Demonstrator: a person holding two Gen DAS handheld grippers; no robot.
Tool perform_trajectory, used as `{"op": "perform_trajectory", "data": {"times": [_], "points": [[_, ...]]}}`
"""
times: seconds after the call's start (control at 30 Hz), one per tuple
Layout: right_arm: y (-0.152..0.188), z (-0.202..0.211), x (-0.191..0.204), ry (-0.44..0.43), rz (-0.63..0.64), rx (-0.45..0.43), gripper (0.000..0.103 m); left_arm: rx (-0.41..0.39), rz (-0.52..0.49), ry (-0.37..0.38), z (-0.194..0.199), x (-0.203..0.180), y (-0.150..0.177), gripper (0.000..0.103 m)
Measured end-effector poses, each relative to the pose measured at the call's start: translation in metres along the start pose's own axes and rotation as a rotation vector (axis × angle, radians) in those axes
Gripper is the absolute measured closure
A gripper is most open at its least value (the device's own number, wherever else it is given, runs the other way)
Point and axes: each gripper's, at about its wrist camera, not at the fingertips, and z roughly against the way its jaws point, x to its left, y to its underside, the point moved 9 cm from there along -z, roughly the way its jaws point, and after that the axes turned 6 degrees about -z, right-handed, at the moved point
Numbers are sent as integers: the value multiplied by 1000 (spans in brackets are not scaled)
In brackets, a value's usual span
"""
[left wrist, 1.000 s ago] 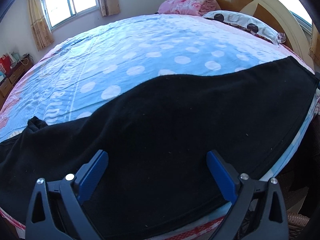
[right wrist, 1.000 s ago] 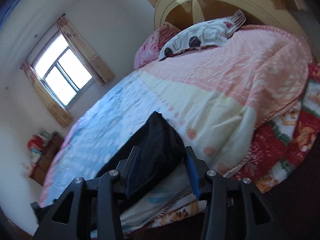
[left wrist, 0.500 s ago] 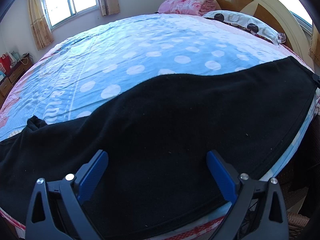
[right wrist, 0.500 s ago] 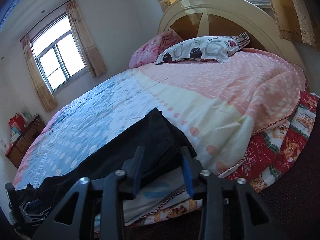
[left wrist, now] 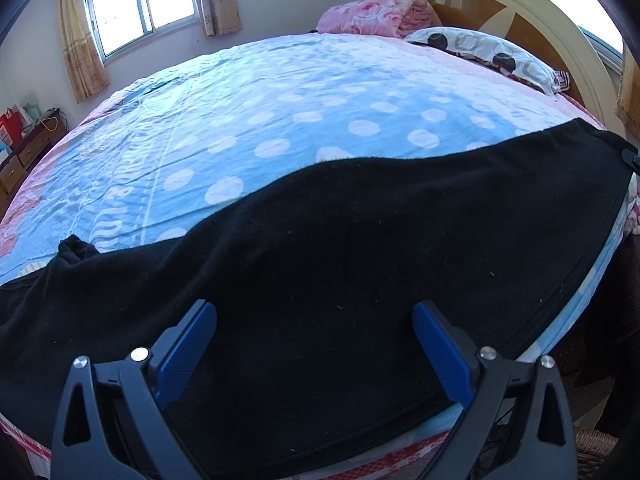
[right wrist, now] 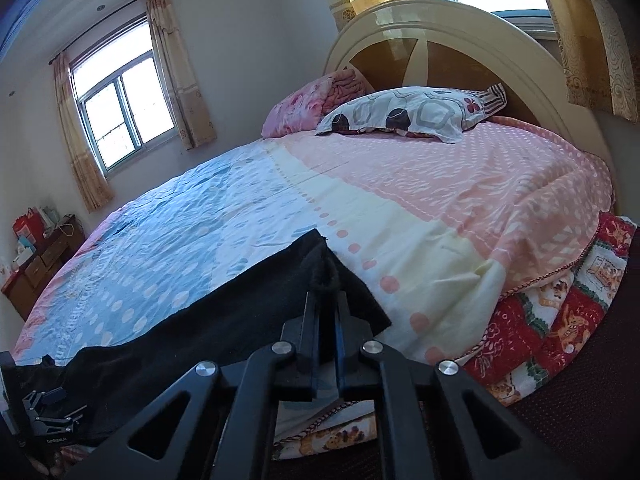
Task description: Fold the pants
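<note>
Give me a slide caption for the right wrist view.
Right gripper pinching shut on one end of the black pants laid along the bed's near edge.

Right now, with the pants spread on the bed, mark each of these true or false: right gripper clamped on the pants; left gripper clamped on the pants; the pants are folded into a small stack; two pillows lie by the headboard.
1. The right gripper is shut on the black pants. True: it pinches a ridge of cloth at one end.
2. The left gripper is clamped on the pants. False: its jaws stand wide open over the cloth.
3. The pants are folded into a small stack. False: they lie stretched along the bed edge.
4. Two pillows lie by the headboard. True: a pink pillow and a patterned pillow.
</note>
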Motion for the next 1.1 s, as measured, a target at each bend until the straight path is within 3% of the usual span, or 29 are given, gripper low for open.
{"op": "perform_trajectory", "data": {"times": [0.13,0.3,0.4,0.47,0.5,0.67,0.9,1.1], "points": [[6,-9,-14,15,-45,38,97,7,-5,2,-2,-1,1,2],[-1,-3,-21,-78,-156,9,91,2,2,4,0,0,1,2],[-16,12,-29,-108,-225,-63,72,-15,10,9,3,1,-1,2],[-22,15,-30,-109,-209,-93,50,-34,18,16,7,2,-4,2],[-23,14,-29,-114,-204,-95,49,-42,20,17,9,3,-6,2],[-9,-25,-20,-132,-180,32,49,-69,30,-9,16,13,-11,2],[9,-16,10,-119,-59,58,51,-67,82,-31,16,32,-11,3],[12,-14,1,-231,-244,76,62,-27,107,-67,8,42,-5,3]]}}
